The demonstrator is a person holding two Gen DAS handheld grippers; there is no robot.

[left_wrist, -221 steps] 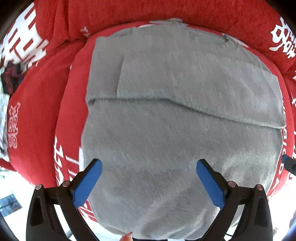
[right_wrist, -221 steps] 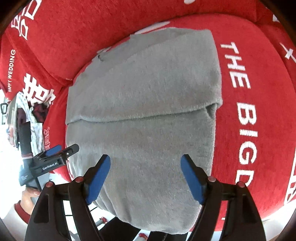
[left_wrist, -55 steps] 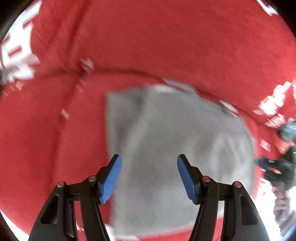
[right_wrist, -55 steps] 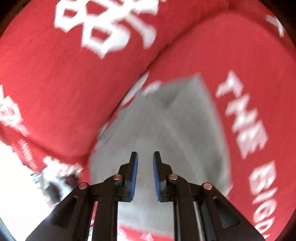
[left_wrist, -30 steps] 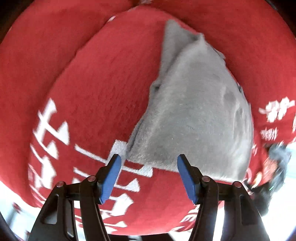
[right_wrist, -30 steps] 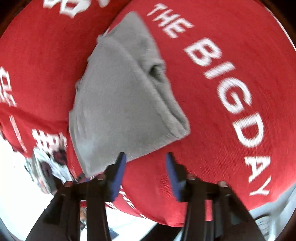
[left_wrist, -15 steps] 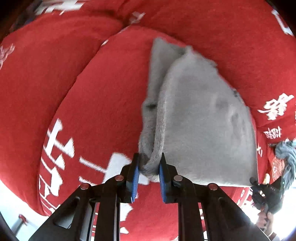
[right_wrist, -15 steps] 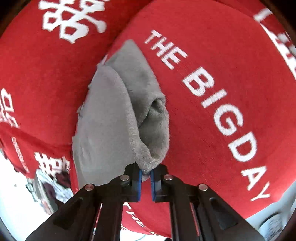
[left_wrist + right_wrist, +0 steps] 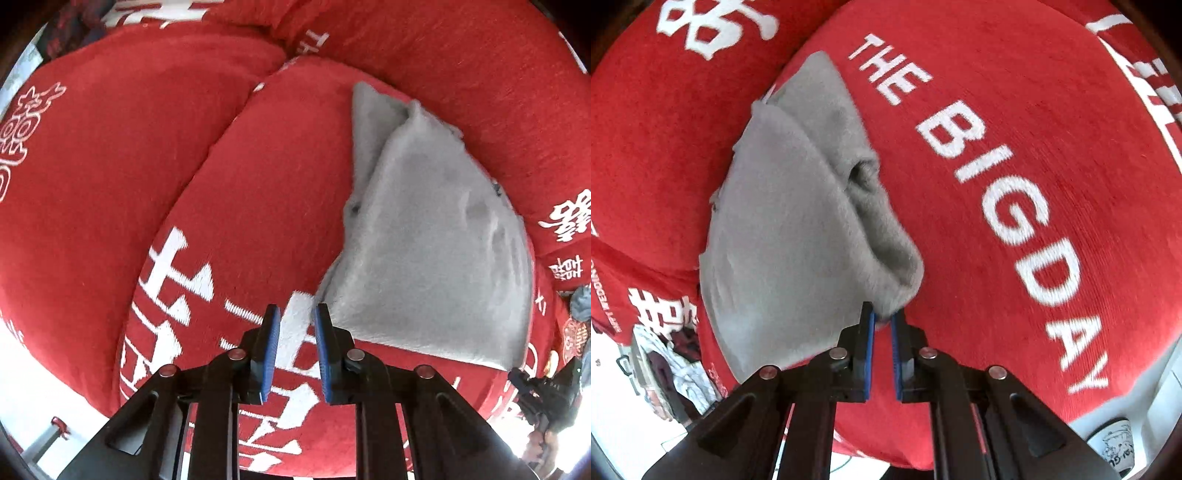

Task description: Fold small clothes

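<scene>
- Half a second ago the left gripper [image 9: 295,347] pinched the near-left corner of the folded grey fleece garment [image 9: 432,236]; now its blue pads stand slightly apart with nothing between them, and that corner lies just beyond the right pad's tip
- The right gripper [image 9: 882,350] has kept its place at the garment's [image 9: 790,229] near-right corner: narrow gap between the pads, the fleece edge at their tips; whether it is truly clamped cannot be told
- The garment lies folded on the red plush seat cushion with white lettering [image 9: 258,192], its far edge near the red back cushion [image 9: 461,55]
- To its right the cushion [image 9: 1034,129] reads "THE BIG DAY"
</scene>
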